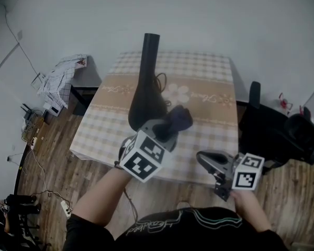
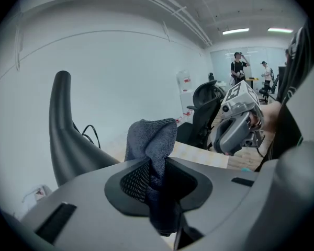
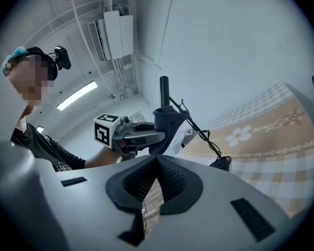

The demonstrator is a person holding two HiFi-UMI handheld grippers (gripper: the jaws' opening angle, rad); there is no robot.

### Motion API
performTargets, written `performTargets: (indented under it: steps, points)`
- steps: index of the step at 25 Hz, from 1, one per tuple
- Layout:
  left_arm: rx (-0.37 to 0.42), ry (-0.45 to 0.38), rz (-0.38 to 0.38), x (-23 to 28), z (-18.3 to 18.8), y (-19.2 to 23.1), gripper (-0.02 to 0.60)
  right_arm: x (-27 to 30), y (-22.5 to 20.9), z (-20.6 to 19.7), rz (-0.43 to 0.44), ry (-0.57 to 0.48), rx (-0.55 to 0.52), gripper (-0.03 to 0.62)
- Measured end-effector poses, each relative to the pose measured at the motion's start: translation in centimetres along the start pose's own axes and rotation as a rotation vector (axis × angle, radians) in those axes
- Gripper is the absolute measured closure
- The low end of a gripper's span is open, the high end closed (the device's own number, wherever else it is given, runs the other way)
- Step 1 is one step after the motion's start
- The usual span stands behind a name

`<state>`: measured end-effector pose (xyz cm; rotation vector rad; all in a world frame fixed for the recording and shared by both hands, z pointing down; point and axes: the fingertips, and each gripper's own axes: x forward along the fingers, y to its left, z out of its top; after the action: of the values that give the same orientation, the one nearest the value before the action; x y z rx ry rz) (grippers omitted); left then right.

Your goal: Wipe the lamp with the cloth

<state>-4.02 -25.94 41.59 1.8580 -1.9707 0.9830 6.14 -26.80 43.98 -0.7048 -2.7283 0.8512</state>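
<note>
A tall black lamp (image 1: pixel 146 82) with a curved neck stands on the checked tablecloth (image 1: pixel 209 109); the left gripper view has the lamp (image 2: pixel 65 129) at its left. My left gripper (image 1: pixel 170 125) is shut on a dark blue-grey cloth (image 1: pixel 179 118), just right of the lamp's base and close to it. The cloth (image 2: pixel 152 140) bunches up above the pinching jaws of that gripper (image 2: pixel 156 174). My right gripper (image 1: pixel 203 158) hangs over the table's near right edge, apart from the lamp. Its jaws meet with nothing between them (image 3: pixel 157 161). It sees the left gripper (image 3: pixel 131 135) with the cloth (image 3: pixel 170 122).
The lamp's black cord (image 1: pixel 161 82) lies on the table behind it. A black office chair (image 1: pixel 272 129) stands at the table's right. A heap of checked fabric (image 1: pixel 60 80) sits on a low stand at the left, and cables (image 1: pixel 36 166) trail over the wooden floor.
</note>
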Motion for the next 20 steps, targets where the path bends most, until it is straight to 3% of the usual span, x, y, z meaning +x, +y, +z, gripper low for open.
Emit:
performTargets:
  steps: [7, 12, 16, 20]
  points:
    - [-0.224, -0.179, -0.115, -5.2, -0.6, -4.4, 0.509, -0.4, 3.6, -0.2, -0.025, -0.004, -0.062, 0.583]
    - [-0.434, -0.338, -0.125, -12.3, -1.8, -6.4, 0.509, -0.8, 8.8, -0.3, -0.022, -0.031, -0.11, 0.583]
    - [-0.615, -0.435, -0.201, -17.0, -3.8, -8.5, 0.509, -0.6, 12.9, -1.4, -0.006, -0.045, -0.122, 0.583]
    - [-0.694, -0.504, -0.248, -20.2, -4.6, -10.7, 0.509, -0.4, 16.3, -2.1, 0.006, -0.053, -0.124, 0.583]
